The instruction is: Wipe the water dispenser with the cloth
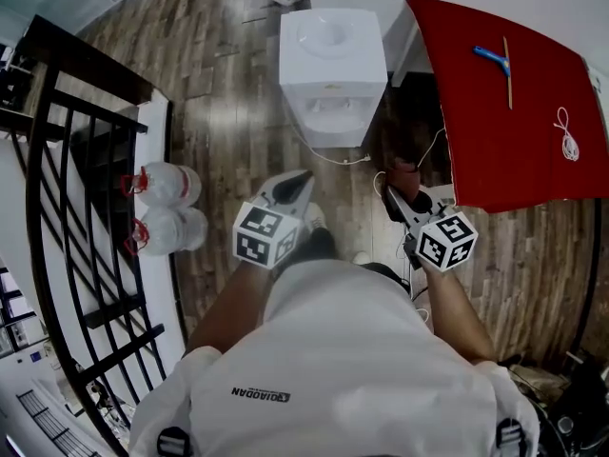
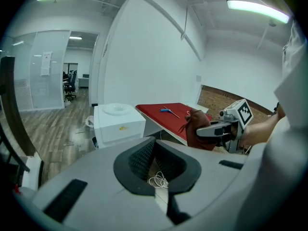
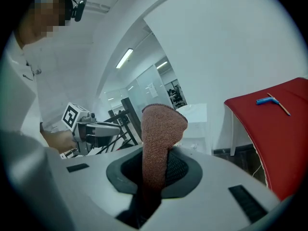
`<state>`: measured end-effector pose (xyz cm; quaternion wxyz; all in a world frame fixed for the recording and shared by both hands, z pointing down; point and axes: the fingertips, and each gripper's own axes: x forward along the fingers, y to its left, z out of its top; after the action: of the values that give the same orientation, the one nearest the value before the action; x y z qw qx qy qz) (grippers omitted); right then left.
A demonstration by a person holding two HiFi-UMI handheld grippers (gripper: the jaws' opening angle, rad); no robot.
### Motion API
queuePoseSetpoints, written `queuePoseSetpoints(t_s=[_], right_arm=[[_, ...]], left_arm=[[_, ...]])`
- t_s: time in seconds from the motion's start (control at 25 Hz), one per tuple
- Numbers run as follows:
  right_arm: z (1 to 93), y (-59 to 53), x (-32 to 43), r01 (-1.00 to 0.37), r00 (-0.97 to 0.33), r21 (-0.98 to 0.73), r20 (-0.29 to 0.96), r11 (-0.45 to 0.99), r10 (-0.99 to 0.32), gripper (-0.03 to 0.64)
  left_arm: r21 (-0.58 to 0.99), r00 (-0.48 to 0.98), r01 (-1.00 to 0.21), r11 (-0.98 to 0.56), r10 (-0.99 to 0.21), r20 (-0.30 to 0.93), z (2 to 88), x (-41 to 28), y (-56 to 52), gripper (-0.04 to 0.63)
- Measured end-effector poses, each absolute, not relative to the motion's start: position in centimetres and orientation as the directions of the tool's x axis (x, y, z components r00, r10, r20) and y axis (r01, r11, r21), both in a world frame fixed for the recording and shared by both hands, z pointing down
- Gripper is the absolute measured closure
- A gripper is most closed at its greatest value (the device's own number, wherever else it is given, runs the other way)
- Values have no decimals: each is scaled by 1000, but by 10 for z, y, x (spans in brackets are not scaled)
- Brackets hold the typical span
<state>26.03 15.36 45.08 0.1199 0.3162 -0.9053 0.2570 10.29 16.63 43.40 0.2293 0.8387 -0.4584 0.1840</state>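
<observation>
The white water dispenser stands on the wood floor ahead of me, also in the left gripper view and pale behind the cloth in the right gripper view. My right gripper is shut on a reddish-brown cloth, which sticks up from between the jaws and shows from the side. My left gripper holds nothing, jaws together. Both grippers hover short of the dispenser's front, the left one level with its left side, the right one off to its right.
A red-topped table stands right of the dispenser, carrying a blue tool and a white cord. A black railing and two water bottles lie to the left. A white cable trails on the floor.
</observation>
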Motion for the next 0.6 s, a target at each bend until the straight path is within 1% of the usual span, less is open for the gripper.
queuePoseSetpoints(t_s=[0.2,0.28,0.44,0.6], right_arm=[[454,121,235,-669,-734,-323,425,669,-530,563],[456,100,223,-689,-704,-261,459,676,-541,563],[461,75,225,-702,-646,-122,525,702,-554,563],[461,60,220,-685,-594,2,577,728,-560,563]], left_arm=[[181,541,-824,-536,-653,531,440,82,130,606],[154,550,-807,-570,-629,549,445,69,110,606],[112,567,-770,-629,-594,571,451,71,96,606],[125,590,-744,-657,-557,585,454,69,92,606]])
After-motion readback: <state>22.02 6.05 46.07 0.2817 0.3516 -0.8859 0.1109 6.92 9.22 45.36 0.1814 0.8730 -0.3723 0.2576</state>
